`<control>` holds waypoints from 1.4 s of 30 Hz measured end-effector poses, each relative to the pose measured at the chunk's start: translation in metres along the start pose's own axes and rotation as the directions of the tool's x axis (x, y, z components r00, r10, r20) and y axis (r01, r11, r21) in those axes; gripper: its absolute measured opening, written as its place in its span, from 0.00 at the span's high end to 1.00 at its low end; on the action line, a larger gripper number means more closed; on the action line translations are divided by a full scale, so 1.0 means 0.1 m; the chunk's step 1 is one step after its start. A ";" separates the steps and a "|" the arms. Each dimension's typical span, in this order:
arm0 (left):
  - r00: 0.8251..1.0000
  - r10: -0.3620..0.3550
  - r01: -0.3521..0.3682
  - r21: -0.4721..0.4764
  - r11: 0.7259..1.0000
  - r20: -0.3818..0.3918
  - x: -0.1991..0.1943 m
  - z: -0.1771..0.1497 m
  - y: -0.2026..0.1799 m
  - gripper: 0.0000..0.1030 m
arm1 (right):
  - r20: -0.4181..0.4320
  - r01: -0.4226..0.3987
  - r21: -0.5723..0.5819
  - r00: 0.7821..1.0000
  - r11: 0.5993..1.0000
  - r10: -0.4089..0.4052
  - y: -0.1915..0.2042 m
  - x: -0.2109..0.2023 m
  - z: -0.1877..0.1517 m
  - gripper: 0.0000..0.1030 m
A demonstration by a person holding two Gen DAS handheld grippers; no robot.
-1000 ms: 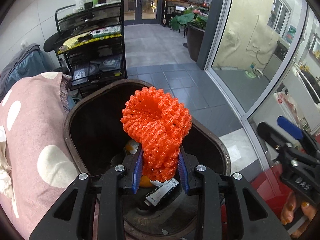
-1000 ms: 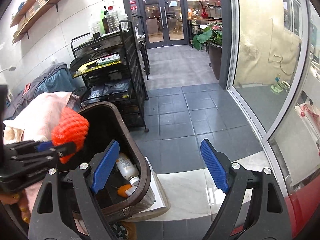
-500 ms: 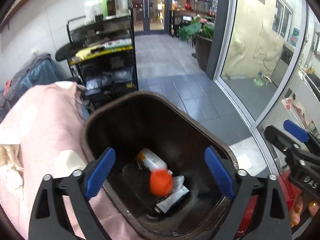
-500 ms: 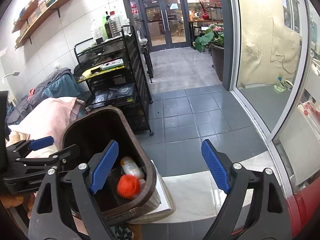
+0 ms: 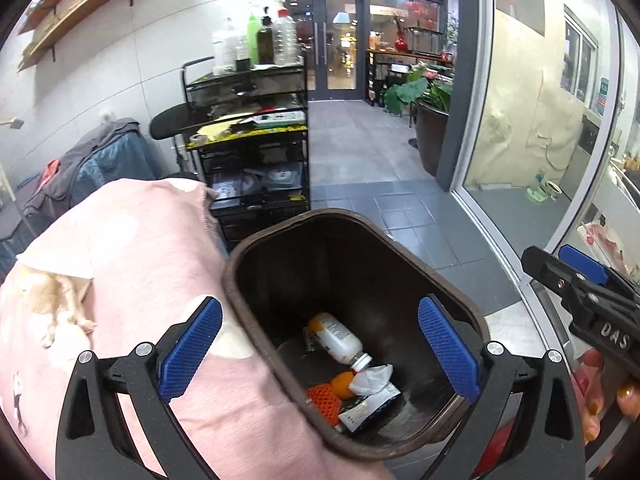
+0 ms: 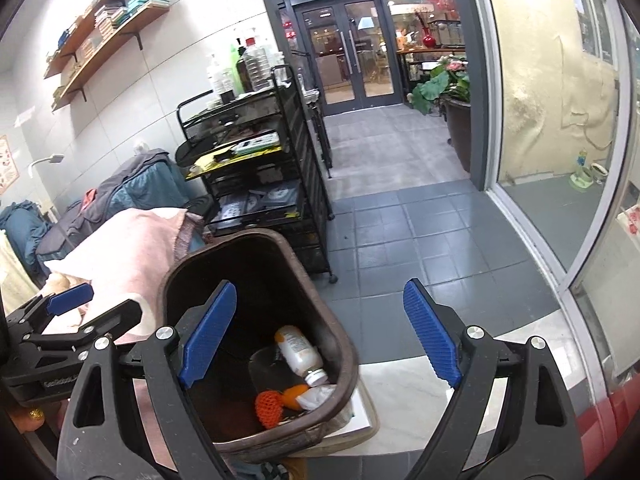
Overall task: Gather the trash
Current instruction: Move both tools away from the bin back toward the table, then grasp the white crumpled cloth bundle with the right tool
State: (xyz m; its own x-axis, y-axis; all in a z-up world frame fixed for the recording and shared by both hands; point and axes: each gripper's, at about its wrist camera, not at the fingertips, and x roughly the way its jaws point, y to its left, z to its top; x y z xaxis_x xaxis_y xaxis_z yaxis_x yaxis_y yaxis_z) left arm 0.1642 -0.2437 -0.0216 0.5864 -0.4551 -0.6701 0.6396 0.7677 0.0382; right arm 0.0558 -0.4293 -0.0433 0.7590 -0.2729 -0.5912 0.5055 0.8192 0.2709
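The orange foam net (image 5: 324, 398) lies at the bottom of the dark brown trash bin (image 5: 256, 240), beside a white bottle (image 5: 336, 338), a crumpled tissue (image 5: 372, 378) and a wrapper. My left gripper (image 5: 320, 306) hangs above the bin mouth, its jaws opening wide with nothing between them. In the right wrist view the same net (image 6: 269, 403) and bottle (image 6: 300, 350) show inside the bin (image 6: 256, 236). My right gripper (image 6: 320, 286) stands open and empty over the bin's right rim and the floor; it also shows at the right edge (image 5: 580, 280).
A pink dotted cushion (image 5: 120, 260) presses against the bin's left side. A black wheeled cart (image 5: 256, 152) with bottles stands behind. Grey tiled floor (image 6: 400, 232) runs to glass doors; a glass wall (image 5: 520, 160) lines the right. The bin rests on a white slab (image 6: 400, 392).
My left gripper let go of the orange foam net, which dropped into the bin, and its jaws spread wide. It has since pulled back and up. The right gripper barely moved.
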 end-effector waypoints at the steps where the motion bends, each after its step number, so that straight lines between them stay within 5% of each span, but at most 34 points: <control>1: 1.000 0.006 -0.006 -0.006 1.000 0.008 -0.04 -0.02 0.03 0.06 | -0.006 -0.013 0.001 1.000 1.000 0.013 0.02 0.02 0.00 0.18; 17: 0.978 0.171 -0.154 -0.140 0.978 0.119 -0.80 -0.56 0.82 0.06 | -0.059 -0.206 -0.205 0.978 0.957 0.198 1.12 0.13 -0.09 0.18; 32: 0.944 0.329 -0.311 -0.345 0.886 -0.006 -1.21 -1.37 2.13 0.06 | -0.248 -0.422 -0.468 0.906 0.776 0.343 2.58 0.35 -0.32 0.18; 35: 0.942 0.336 -0.322 -0.353 0.878 -0.024 -1.24 -1.42 2.32 0.06 | -0.324 -0.480 -0.489 0.875 0.728 0.359 2.89 0.46 -0.39 0.18; 42: 0.934 0.355 -0.344 -0.370 0.863 -0.040 -1.31 -1.45 2.57 0.06 | -0.487 -0.549 -0.533 0.821 0.644 0.298 3.62 0.84 -0.65 0.18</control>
State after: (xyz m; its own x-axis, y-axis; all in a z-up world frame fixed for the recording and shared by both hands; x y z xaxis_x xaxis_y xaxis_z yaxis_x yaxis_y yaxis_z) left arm 0.1794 0.0783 -0.0317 0.7545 -0.1348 -0.6423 0.1667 0.9860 -0.0111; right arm 0.2756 -0.1231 -0.0437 0.5742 0.2654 -0.7745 -0.3102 0.9460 0.0941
